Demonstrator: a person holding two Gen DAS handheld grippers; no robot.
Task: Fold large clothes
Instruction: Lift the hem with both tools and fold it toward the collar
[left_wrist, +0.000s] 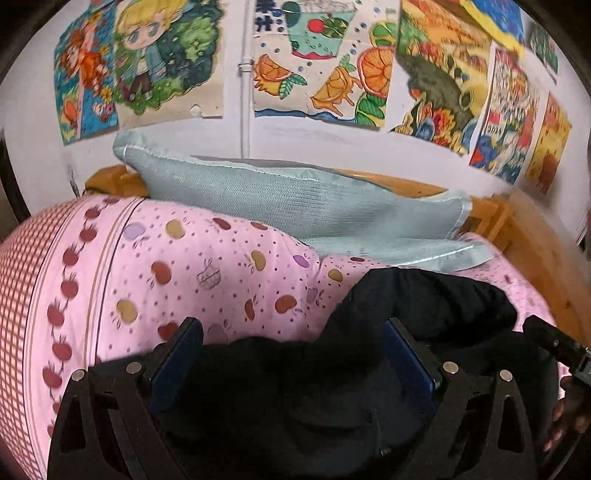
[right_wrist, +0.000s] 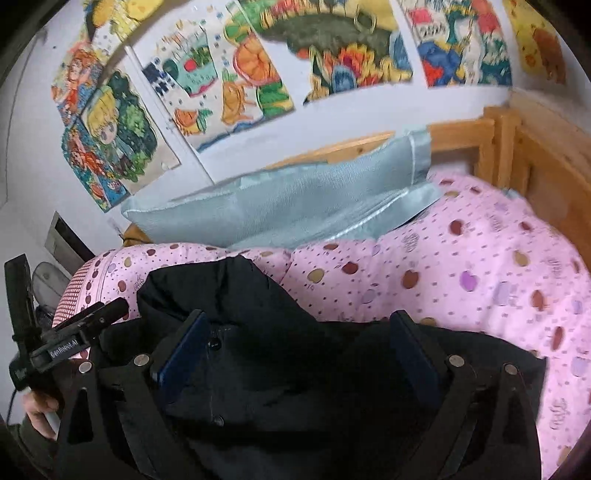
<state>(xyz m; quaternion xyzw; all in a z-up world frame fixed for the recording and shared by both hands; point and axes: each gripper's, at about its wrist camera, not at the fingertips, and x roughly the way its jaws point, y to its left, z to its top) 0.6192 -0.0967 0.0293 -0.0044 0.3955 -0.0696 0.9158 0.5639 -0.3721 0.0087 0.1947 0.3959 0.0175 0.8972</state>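
Observation:
A black garment (left_wrist: 424, 295) lies bunched on a pink apple-print quilt (left_wrist: 166, 266). In the left wrist view my left gripper (left_wrist: 295, 343) stands open, with its blue pads wide apart. The black cloth lies between and under them, and neither pad presses on it. In the right wrist view the same garment (right_wrist: 229, 288) shows small buttons along a seam. My right gripper (right_wrist: 299, 332) is open over it, its pads clear of the cloth on both sides. Both grippers sit side by side at the garment's near edge.
A pale blue pillow (left_wrist: 295, 199) leans on the wooden bed frame (right_wrist: 517, 147) behind the quilt (right_wrist: 461, 277). Colourful drawings (left_wrist: 317, 55) cover the white wall. A hand (right_wrist: 40, 410) grips the left tool's handle at the left edge of the right wrist view.

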